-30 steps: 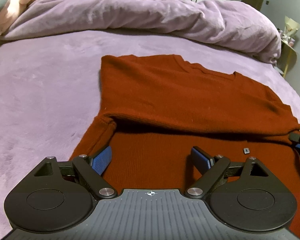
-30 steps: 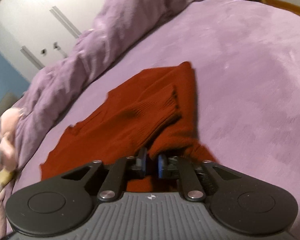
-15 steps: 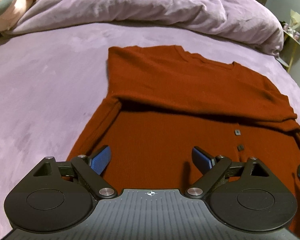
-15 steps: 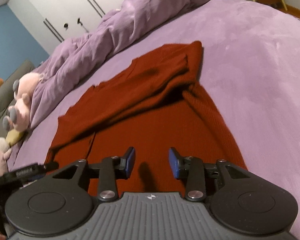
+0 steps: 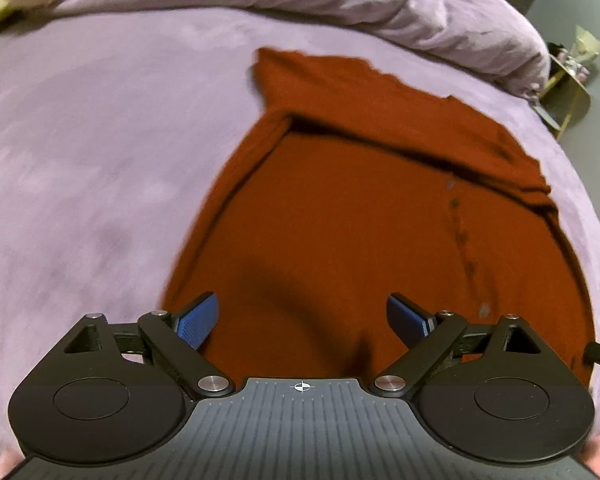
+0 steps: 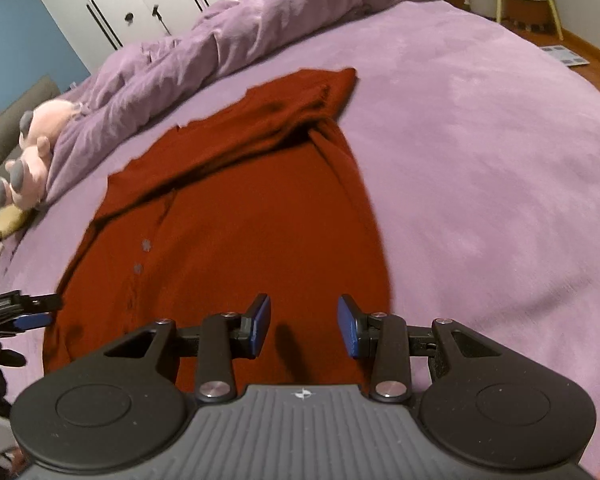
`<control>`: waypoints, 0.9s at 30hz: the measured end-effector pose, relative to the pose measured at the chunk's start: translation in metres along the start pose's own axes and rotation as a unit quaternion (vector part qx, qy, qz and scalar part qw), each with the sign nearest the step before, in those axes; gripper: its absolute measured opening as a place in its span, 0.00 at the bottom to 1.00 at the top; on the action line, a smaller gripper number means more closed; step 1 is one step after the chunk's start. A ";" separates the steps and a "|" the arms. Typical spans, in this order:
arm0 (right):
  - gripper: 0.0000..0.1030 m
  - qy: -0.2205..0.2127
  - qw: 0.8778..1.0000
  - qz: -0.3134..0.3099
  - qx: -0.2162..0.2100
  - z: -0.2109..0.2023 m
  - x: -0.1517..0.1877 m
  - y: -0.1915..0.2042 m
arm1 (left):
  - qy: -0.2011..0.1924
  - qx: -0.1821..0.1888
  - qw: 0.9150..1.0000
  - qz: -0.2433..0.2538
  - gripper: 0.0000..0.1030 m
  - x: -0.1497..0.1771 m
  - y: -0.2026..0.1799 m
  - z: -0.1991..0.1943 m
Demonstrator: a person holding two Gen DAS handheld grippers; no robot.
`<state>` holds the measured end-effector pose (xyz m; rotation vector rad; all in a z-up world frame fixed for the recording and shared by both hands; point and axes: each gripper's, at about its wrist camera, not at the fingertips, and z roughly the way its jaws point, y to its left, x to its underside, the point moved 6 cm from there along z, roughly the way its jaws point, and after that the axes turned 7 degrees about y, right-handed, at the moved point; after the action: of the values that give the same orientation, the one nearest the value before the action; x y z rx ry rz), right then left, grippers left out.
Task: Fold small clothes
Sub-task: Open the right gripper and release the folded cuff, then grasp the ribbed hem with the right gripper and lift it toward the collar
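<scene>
Both jaws gape empty: left gripper [image 5: 302,320] wide, right gripper [image 6: 303,326] just opened narrower. Rust knit sweater [image 6: 236,216] lies on the purple bed [image 6: 480,160]; soft, floppy, so pinch near hem corners.

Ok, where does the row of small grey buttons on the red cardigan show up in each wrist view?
Left wrist: the buttons run down the right half of the red cardigan, above the right finger.
Right wrist: the buttons sit on the cardigan's left part, left of and above the fingers.
Shared landmark: the folded-over band across the cardigan's far end, with the rumpled purple duvet behind it.
</scene>
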<state>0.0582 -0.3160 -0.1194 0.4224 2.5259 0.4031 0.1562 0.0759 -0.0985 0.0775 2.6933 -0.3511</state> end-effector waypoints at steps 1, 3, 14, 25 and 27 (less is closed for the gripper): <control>0.35 0.005 1.000 0.000 0.002 -0.003 0.007 -0.003 | 0.002 -0.008 1.000 -0.005 0.92 0.010 0.009 -0.004; 0.35 0.017 1.000 0.005 0.002 -0.008 0.022 -0.010 | 0.001 -0.024 1.000 -0.012 0.92 0.024 0.021 -0.010; 0.27 0.070 0.997 0.035 -0.018 0.002 0.050 -0.016 | 0.032 0.004 0.999 -0.042 0.76 0.049 0.042 -0.002; 0.05 0.090 0.985 0.107 -0.103 0.008 0.051 -0.021 | 0.057 0.054 0.996 -0.031 0.08 0.041 0.051 -0.002; 0.05 0.089 0.971 0.155 -0.156 0.008 0.046 -0.024 | 0.041 0.085 0.995 -0.036 0.07 0.032 0.047 -0.011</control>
<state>0.0211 -0.3187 -0.1557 0.6837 2.5074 0.9814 0.1275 0.1238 -0.1129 0.0440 2.7464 -0.6114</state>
